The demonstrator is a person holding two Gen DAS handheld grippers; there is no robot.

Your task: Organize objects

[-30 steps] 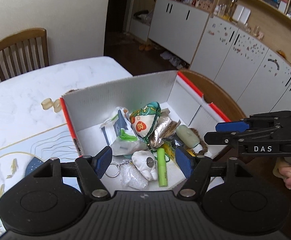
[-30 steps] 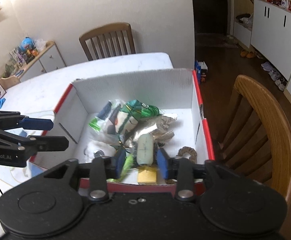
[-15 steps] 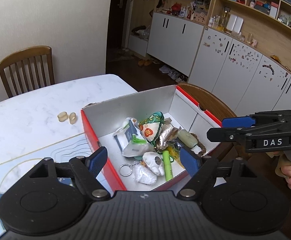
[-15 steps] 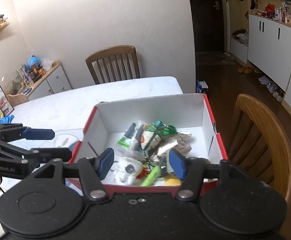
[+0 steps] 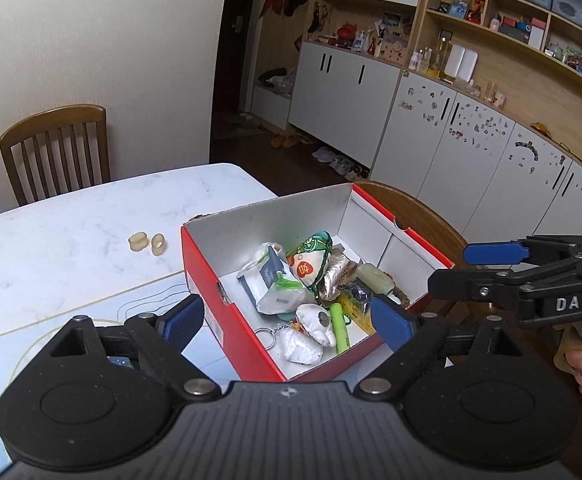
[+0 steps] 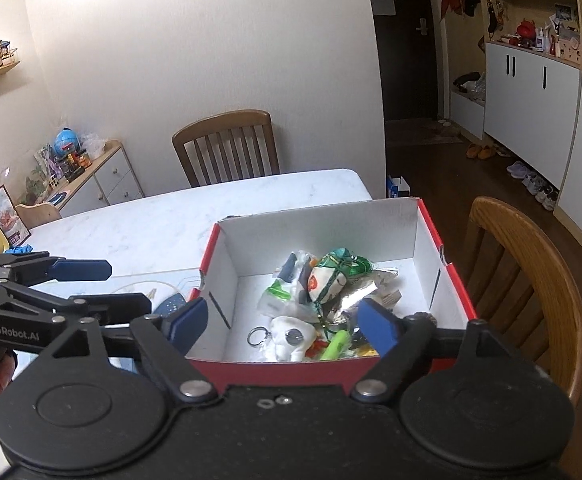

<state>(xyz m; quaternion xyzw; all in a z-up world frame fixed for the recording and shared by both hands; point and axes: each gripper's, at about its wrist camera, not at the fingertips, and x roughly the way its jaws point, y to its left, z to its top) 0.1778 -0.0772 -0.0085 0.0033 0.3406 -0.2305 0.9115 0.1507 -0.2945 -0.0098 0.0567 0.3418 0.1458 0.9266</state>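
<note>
Box (image 5: 227, 276): on the worktop (image 5: 71, 236), at its right edge.
Clutter (image 5: 303, 280): inside the box.
Two small pieces (image 5: 147, 242): left of the box.
Chair (image 5: 57, 148): beyond the far edge.

White cabinets (image 5: 371, 92), wooden chair (image 6: 227, 144)

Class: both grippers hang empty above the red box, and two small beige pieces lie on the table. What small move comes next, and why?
Probably swing the left gripper, jaws opening and empty, toward the beige pieces: they lie outside the box on its side.
</note>
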